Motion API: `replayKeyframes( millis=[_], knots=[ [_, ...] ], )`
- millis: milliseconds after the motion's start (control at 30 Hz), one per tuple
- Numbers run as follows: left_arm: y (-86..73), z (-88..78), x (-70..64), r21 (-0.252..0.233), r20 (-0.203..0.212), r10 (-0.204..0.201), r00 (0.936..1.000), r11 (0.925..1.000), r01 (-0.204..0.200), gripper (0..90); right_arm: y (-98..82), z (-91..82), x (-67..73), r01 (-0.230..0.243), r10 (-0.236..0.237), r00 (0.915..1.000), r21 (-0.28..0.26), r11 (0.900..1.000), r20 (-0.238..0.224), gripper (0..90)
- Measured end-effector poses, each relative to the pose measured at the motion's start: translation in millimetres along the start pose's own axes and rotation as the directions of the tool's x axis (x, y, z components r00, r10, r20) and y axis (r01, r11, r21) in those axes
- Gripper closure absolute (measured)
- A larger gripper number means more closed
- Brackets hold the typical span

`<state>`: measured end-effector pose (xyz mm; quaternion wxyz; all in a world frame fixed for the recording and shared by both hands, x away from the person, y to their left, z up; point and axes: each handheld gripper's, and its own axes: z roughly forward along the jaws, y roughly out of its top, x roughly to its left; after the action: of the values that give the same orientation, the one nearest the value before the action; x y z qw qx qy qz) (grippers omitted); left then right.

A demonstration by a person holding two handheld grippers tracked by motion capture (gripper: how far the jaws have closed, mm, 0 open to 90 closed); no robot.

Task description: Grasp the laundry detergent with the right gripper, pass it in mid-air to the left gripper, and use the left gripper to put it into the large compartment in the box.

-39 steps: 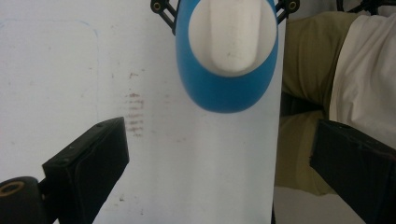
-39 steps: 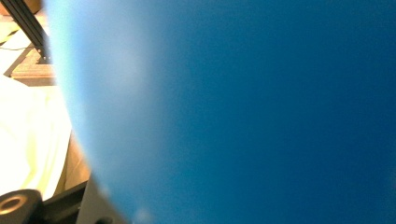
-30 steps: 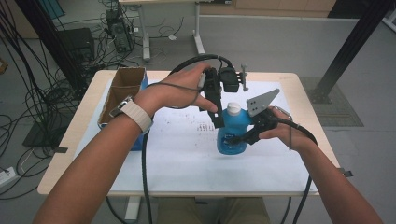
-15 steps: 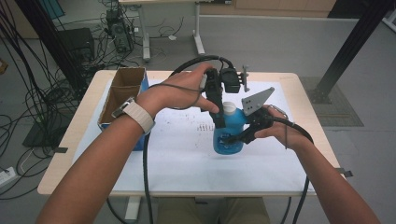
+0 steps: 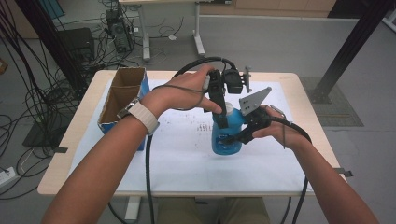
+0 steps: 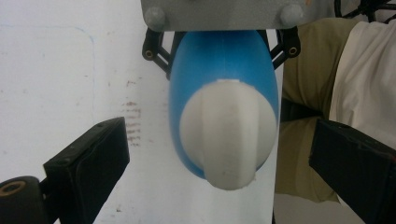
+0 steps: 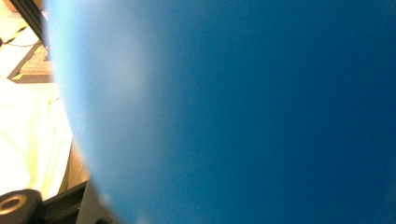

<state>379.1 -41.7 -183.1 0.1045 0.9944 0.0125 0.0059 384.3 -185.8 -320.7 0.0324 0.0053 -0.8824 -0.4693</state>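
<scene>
A blue bottle [image 5: 225, 136] with a white cap [image 5: 230, 108] stands on the white sheet [image 5: 177, 156] at the table's middle. My right gripper [image 5: 232, 138] comes in from the right and is shut on the bottle's body; up close that blue body [image 7: 233, 112] is blurred. My left gripper [image 5: 221, 117] points down from above the bottle. In the left gripper view the cap [image 6: 227, 135] sits between the two black jaws of the left gripper [image 6: 219, 142], which stand open and apart from it on both sides.
An open cardboard box [image 5: 122, 93] with a blue side stands at the table's left. The sheet carries faint marks [image 5: 203, 127] left of the bottle. Cables trail from both grippers toward the front edge. Off the table are floor cables and a black post [image 5: 348, 51].
My right gripper and the bottle in it have shifted slightly to the left. The left gripper has stayed in place above the cap.
</scene>
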Motion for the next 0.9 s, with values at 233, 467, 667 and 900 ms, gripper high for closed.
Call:
replayKeyframes(
  millis=[233,467,667,900],
  knots=[
    [0.7,1.0,-0.4,0.003,0.000,0.001,1.0000,1.0000,-0.001,6.0,1.2,1.0,0.0,0.005,-0.005,1.0000,-0.004,1.000,-0.003,43.2],
    [0.0,2.4,-0.3,0.003,-0.002,-0.001,1.0000,1.0000,0.001,6.4,1.8,1.4,-0.5,0.003,-0.003,1.0000,-0.003,1.000,-0.002,43.1],
    [0.6,2.3,-0.4,0.002,-0.002,0.002,1.0000,1.0000,-0.002,6.6,2.0,1.4,-0.6,-0.001,0.001,1.0000,-0.001,1.000,-0.001,43.1],
    [0.6,2.4,-0.3,0.004,-0.006,0.005,1.0000,1.0000,-0.005,6.6,1.9,1.4,-0.5,-0.004,0.004,1.0000,0.002,1.000,-0.005,43.1]
  ],
)
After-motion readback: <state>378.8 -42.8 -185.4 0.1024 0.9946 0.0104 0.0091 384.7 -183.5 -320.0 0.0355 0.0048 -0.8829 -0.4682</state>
